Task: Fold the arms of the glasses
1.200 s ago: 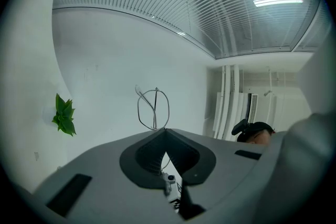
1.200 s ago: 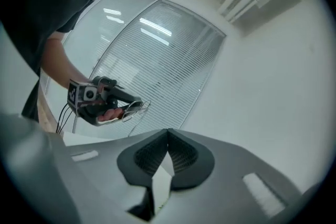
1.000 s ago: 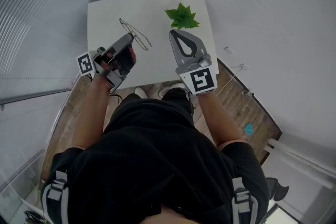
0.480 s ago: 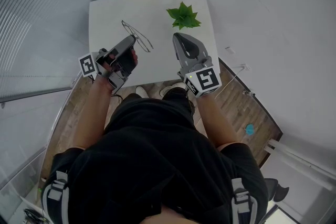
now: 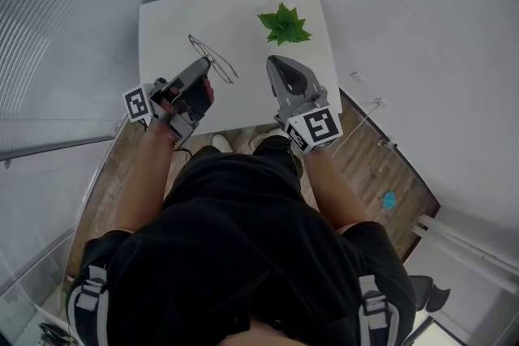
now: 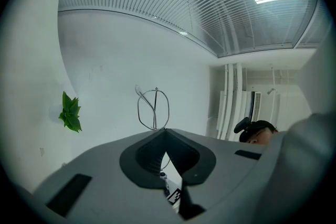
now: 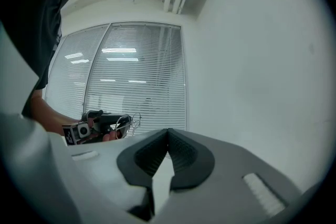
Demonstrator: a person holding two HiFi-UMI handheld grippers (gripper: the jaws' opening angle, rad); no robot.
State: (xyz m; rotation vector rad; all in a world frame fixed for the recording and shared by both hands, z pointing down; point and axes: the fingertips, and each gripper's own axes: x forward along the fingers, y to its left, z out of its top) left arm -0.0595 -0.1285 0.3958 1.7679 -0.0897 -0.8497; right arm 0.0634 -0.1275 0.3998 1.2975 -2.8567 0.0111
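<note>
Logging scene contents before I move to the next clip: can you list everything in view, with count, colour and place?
table: 1, white, in front of the person
glasses: 1, dark thin wire, over the table's near left part, gripped
plant: 1, green, far right part of the table
blinds: 1 set, grey, at left
floor: 1, brown wood, below the table
small thing: 1, teal, on the floor at right
left gripper: 1, grey, fingers shut on the glasses
right gripper: 1, grey, shut, empty, over the table's near right part
person: 1, black shirt, at the table's near edge
</note>
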